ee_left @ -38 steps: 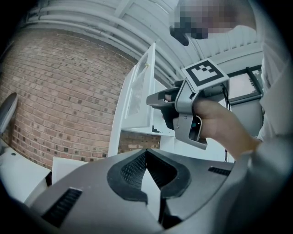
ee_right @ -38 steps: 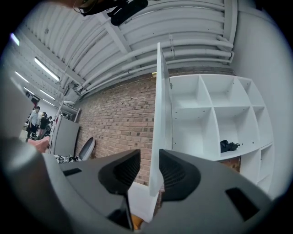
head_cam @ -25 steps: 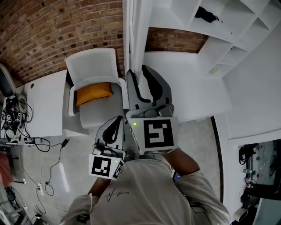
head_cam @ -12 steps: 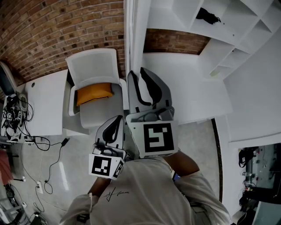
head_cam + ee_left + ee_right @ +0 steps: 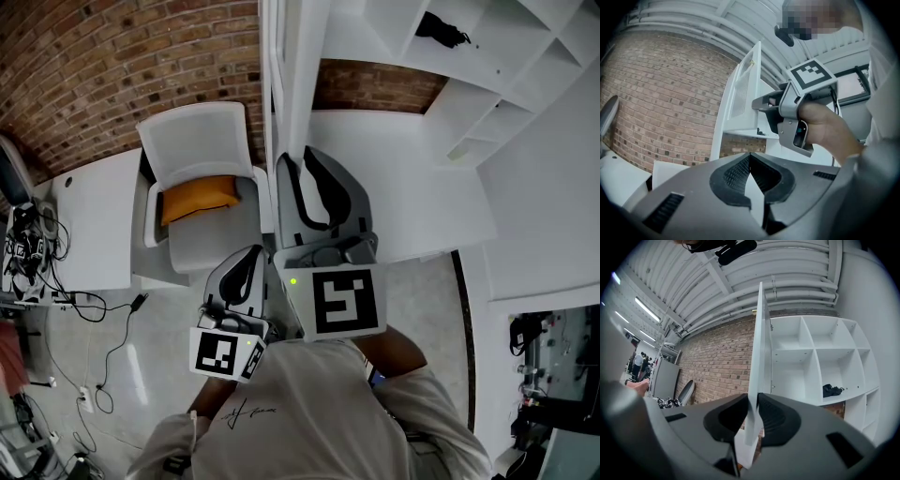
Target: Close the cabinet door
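Observation:
The white cabinet door [image 5: 281,75] stands open and shows edge-on in the head view, beside the open white shelf cabinet [image 5: 487,66]. My right gripper [image 5: 295,161] is shut on the door's free edge. In the right gripper view the thin door panel [image 5: 759,357] runs up from between the jaws of that gripper [image 5: 752,401], with the shelf compartments [image 5: 815,362] to its right. My left gripper [image 5: 251,258] hangs lower and to the left, away from the door. Its jaw tips meet in the left gripper view [image 5: 750,157] with nothing between them.
A white chair with an orange cushion [image 5: 199,199] stands left of the door, against the brick wall [image 5: 122,66]. A white desk [image 5: 94,220] and floor cables [image 5: 103,319] lie further left. A dark item [image 5: 441,33] sits in one shelf compartment. A white counter [image 5: 412,197] lies below the shelves.
My right gripper has slid a little down and right in the head view, toward the person, still on the door edge. The left gripper has not moved.

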`<control>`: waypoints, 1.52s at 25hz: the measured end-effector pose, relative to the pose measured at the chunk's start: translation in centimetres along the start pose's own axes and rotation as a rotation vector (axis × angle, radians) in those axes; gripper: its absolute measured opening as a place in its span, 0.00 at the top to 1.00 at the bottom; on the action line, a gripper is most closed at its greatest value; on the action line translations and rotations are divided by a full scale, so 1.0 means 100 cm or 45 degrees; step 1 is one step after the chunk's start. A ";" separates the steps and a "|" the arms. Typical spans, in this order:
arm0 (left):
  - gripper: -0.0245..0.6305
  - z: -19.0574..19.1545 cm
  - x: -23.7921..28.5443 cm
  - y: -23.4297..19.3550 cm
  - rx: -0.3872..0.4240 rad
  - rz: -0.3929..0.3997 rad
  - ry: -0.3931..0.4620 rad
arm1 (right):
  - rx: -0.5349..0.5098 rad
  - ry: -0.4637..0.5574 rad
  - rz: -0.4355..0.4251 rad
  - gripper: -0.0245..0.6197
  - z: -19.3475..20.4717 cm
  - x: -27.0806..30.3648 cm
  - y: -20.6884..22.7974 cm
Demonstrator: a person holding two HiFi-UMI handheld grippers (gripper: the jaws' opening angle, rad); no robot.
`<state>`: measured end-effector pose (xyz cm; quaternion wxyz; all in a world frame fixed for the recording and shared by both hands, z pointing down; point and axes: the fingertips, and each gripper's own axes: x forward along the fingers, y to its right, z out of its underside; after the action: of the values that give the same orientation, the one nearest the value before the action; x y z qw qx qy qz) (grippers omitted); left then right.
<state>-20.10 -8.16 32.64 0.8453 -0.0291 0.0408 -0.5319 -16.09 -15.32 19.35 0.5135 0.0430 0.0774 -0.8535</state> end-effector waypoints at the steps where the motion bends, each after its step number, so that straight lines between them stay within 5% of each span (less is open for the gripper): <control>1: 0.94 0.000 0.001 0.001 0.000 0.001 -0.001 | 0.001 0.001 0.000 0.86 0.000 -0.001 0.001; 38: 0.94 0.009 0.046 0.042 0.035 0.057 -0.035 | -0.006 0.015 0.001 0.87 0.006 -0.016 0.069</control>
<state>-14.29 -10.51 32.98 0.8578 -0.0239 0.0226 -0.5129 -9.28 -17.19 19.56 0.5135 0.0466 0.0825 -0.8528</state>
